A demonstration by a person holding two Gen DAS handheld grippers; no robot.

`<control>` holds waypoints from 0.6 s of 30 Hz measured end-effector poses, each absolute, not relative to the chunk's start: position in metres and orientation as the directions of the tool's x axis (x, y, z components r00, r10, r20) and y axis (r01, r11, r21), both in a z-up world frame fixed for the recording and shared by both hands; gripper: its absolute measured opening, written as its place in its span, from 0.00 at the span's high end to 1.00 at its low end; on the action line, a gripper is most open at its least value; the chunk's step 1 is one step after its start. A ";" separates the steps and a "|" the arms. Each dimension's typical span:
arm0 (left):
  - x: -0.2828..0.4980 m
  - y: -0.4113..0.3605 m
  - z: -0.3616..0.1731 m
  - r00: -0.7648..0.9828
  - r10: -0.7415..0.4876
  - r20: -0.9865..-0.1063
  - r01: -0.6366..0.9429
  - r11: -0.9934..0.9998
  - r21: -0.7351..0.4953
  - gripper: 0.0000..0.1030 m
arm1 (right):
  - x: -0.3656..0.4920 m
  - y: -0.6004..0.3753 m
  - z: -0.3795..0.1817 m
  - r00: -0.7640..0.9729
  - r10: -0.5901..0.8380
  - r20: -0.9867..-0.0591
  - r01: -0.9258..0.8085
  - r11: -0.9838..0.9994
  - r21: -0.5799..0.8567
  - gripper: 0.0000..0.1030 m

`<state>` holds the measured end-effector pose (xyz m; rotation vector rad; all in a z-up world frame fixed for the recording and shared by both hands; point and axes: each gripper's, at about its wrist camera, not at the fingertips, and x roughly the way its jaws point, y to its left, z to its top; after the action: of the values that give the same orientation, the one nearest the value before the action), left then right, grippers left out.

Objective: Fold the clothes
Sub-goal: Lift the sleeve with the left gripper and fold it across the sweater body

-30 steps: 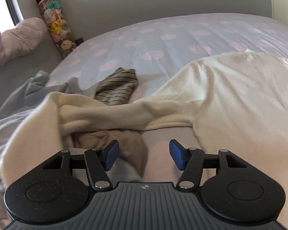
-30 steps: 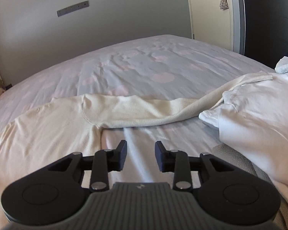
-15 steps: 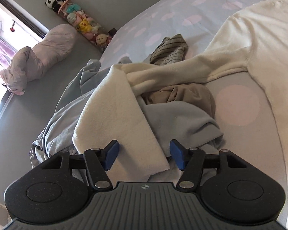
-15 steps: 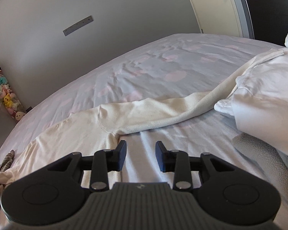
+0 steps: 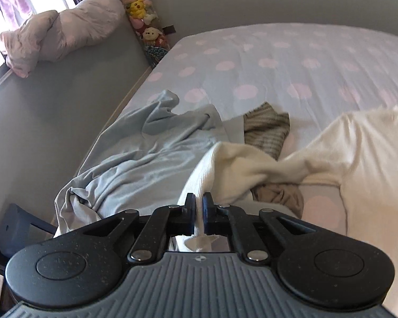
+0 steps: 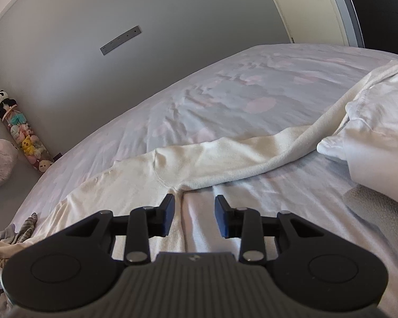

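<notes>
Each gripper [image 5: 199, 206] [image 6: 195, 210] is speckled black, with silver rivets and ribbed grey housing.

The bed [image 5: 278, 61] has a pale sheet with pink dots. On it: a cream sweater [image 5: 371, 164] spread across the near side, a crumpled blue garment [image 5: 151, 159] by the left edge, a striped piece [image 5: 268, 129] and a tan piece [image 5: 278, 194] next to it, and white clothes [image 6: 379, 132] on the right.

Grey walls [image 6: 66, 26], polka-dot bed [image 5: 278, 61], bright window [image 5: 2, 26] at left.
</notes>
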<state>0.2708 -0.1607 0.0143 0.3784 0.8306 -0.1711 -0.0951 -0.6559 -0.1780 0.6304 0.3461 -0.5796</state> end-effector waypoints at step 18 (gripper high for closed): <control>0.353 -0.130 0.140 0.598 -0.206 -0.775 0.171 0.977 -0.127 0.97 | -0.089 -0.655 -0.179 0.771 -0.395 -0.499 0.613 0.674 0.413 0.64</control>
<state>0.3533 -0.1299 0.1399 -0.0411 0.9037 -0.2188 -0.0894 -0.6549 -0.1787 0.6000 0.3892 -0.5835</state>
